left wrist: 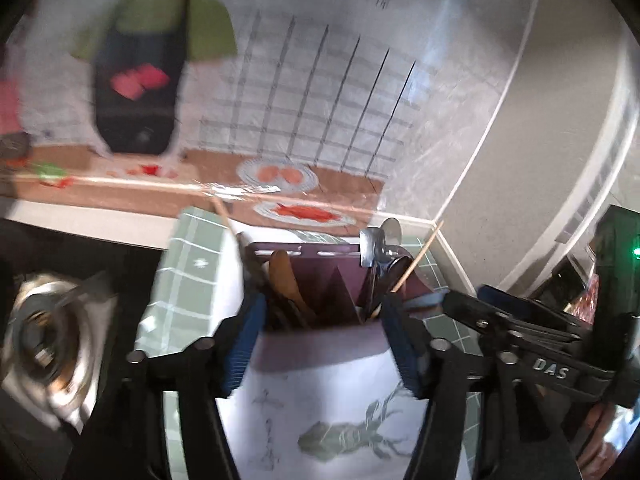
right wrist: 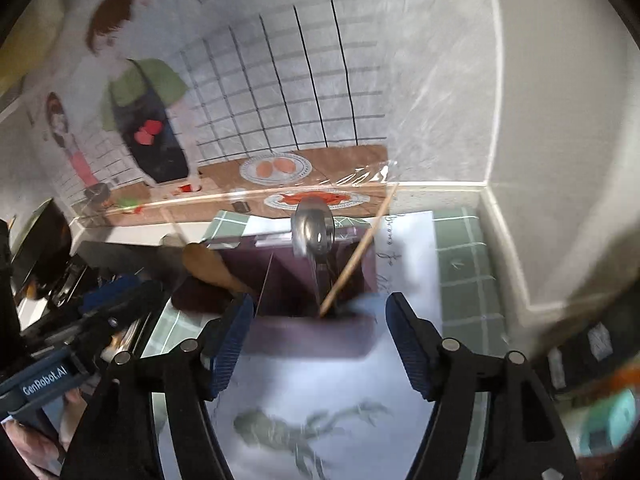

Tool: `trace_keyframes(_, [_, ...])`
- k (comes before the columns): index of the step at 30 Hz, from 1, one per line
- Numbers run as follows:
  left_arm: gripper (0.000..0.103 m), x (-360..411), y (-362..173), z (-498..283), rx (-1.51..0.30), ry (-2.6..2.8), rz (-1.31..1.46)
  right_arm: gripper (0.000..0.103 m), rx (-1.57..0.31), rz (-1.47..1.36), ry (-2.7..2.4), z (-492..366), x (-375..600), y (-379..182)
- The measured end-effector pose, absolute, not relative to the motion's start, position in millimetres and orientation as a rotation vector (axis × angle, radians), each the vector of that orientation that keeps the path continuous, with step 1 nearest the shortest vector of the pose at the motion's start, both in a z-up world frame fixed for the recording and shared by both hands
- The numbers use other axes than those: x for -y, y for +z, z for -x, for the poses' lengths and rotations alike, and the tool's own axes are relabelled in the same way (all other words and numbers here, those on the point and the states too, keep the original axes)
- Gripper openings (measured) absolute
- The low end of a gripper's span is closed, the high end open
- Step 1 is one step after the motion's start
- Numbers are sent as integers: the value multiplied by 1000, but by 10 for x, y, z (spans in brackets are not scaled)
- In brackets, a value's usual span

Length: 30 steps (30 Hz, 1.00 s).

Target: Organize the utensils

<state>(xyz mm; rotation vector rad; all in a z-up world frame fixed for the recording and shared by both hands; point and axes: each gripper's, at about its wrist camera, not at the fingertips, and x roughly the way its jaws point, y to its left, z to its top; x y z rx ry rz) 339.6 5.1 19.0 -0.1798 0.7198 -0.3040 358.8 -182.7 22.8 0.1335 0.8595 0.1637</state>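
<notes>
Apparently both grippers, left gripper (left wrist: 320, 340) & right gripper (right wrist: 318, 344), hung open w/ nothing held over the dark purple divided utensil holder (left wrist: 316, 276); utensils looked sorted, next prob. pulling clear.

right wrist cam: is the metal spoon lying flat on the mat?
No, the metal spoon stands bowl-up inside the purple holder, beside a wooden stick.

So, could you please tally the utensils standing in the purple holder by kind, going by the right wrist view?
wooden spoon: 1
metal spoon: 1
chopsticks: 2, the left one blurred
Total: 4
</notes>
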Motion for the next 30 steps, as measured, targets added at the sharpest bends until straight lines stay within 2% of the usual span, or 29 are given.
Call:
trace_keyframes(4, [84,27,323,-2642,-664,-236,128,72,-803,-61,142,-2892,1886,420])
trace_keyframes(6, [90,77,386,-2250,-640,-196,88,80,-771,-49,146,-2549,1919,507])
trace_keyframes(11, [97,141,442,-1428,-563,-89,5,103,-632,-2,74,-1743,1969,681])
trace_keyframes(19, [103,195,300,-591,-527,-30,-61,103,-646,-15,53,-1072,2090,621])
trace_keyframes(30, [103,182,277,-454,-537,2,-46,103,-670,0,73,-850,1998,414])
